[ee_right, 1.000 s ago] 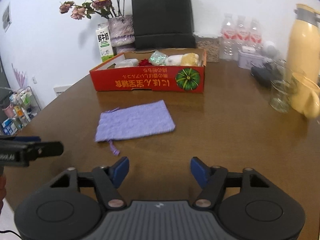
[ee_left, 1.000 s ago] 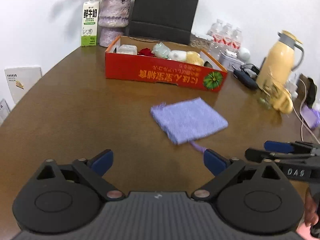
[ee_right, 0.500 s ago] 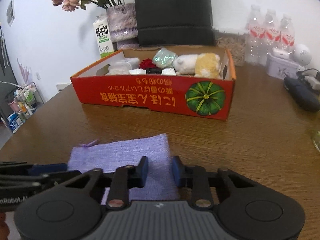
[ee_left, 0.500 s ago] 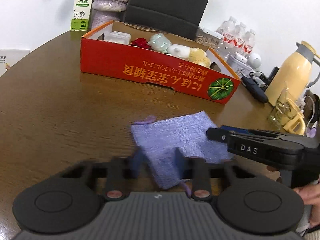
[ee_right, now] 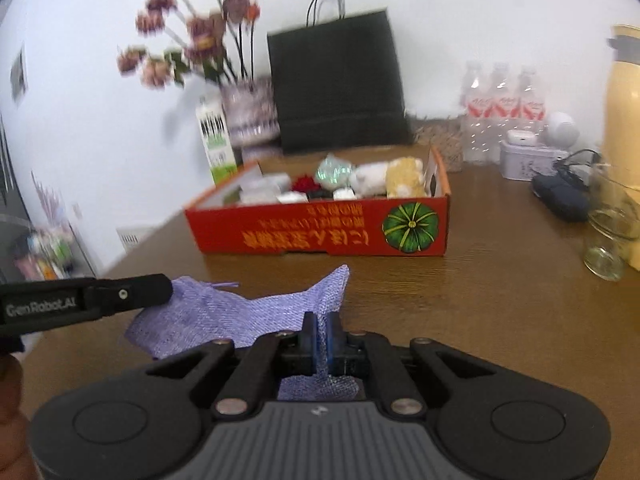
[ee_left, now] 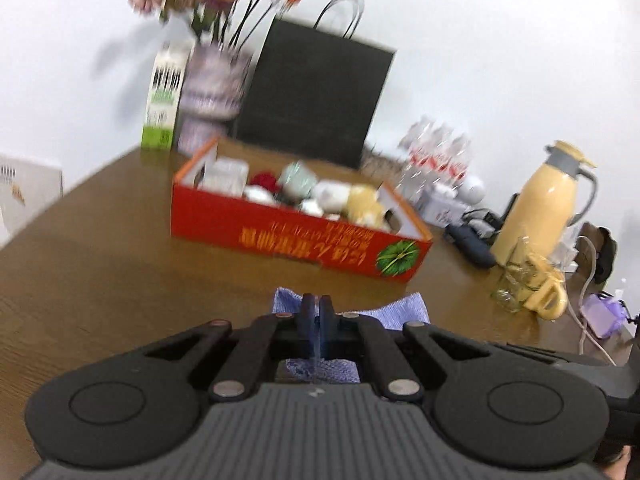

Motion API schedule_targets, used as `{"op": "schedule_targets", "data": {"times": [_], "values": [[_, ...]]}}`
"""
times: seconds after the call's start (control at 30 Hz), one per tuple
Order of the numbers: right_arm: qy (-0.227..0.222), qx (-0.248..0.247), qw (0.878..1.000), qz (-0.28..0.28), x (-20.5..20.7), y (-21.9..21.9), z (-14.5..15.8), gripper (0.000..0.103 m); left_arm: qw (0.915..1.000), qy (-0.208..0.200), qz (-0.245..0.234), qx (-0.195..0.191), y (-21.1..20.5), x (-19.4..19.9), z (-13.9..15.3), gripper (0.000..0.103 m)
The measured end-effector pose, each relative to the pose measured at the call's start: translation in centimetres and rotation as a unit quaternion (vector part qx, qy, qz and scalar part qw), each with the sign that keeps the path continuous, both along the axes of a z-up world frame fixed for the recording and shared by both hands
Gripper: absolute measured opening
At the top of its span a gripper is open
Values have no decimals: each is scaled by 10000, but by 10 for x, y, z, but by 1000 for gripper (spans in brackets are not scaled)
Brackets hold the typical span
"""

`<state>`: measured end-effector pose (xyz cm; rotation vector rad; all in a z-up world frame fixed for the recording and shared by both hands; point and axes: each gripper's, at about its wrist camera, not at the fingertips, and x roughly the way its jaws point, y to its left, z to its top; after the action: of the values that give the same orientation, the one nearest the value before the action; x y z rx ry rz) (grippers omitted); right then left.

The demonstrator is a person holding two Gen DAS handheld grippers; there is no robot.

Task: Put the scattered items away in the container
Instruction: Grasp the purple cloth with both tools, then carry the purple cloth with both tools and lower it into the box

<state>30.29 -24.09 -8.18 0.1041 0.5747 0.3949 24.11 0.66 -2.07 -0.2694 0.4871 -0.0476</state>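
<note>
A lilac woven pouch with a drawstring hangs just above the brown table, pinched at both near corners. My right gripper is shut on its right corner, where the cloth rises into a peak. My left gripper is shut on the other corner of the pouch; its black finger also shows at the left of the right wrist view. The red cardboard box with a green pumpkin print stands beyond the pouch, holding several small items. The same box fills the middle of the left wrist view.
Behind the box stand a black paper bag, a flower vase and a milk carton. To the right are water bottles, a yellow thermos jug, a drinking glass and a dark pouch with cables.
Both grippers came forward to the pouch and shut on its near edge. The pouch has lifted off the table and bunched between them. Both views have tilted up.
</note>
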Motion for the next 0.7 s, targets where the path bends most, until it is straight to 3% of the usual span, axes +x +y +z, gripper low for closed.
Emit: {"op": "schedule_targets", "data": {"times": [0.47,0.7], "values": [[-759,275,9966,-187,-97,-10,65,4,9976,-467,-497,-86,-2,-83,45,3],[-774,313,9963,-223,-104,-9,73,4,9963,-544,-546,-366,14,-84,52,3]]}}
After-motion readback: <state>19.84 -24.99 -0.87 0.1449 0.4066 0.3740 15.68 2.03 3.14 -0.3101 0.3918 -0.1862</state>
